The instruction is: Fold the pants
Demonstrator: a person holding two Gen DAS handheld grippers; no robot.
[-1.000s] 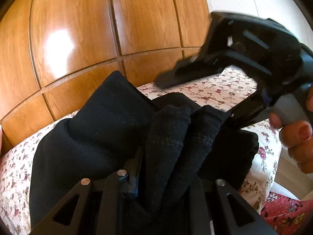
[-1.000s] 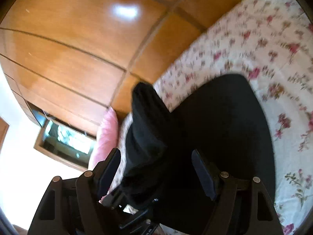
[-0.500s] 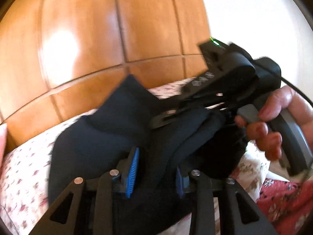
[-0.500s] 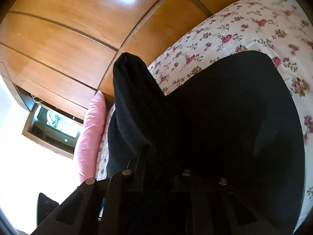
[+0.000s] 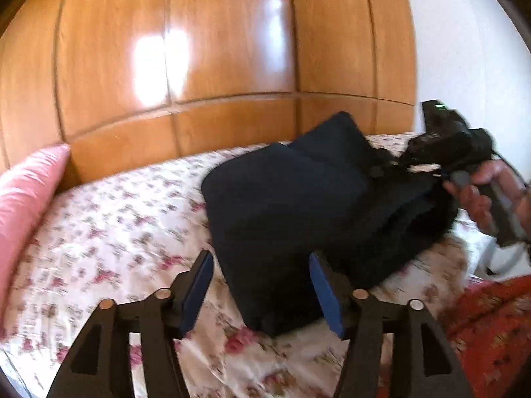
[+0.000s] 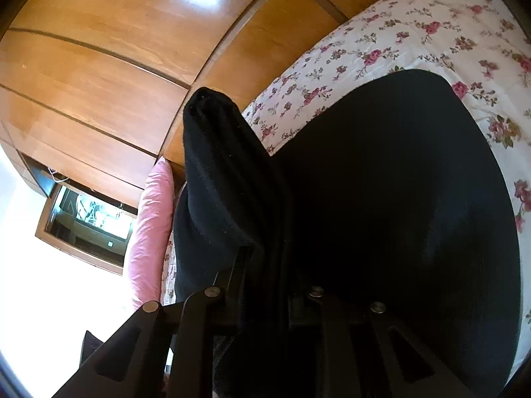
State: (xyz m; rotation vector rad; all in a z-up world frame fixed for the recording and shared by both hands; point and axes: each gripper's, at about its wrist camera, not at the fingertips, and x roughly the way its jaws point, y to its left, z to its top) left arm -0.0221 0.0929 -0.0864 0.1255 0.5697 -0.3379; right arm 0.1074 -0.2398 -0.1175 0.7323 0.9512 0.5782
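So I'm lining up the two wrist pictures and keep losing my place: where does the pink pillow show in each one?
Left wrist view: the pink pillow lies at the far left edge, on the floral sheet below the wooden panelling.
Right wrist view: the pink pillow stands lower left, just left of the raised fold of the black pants.
Shared landmark: the glossy wooden panelling behind the bed.

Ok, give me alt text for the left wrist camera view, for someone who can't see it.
Folded black pants lie on a flowered bedsheet, with the left gripper open in front of them, its jaws just opened and not pressing the cloth. At the right, the right gripper is clamped on the pants; a pink pillow and wood paneling sit behind.
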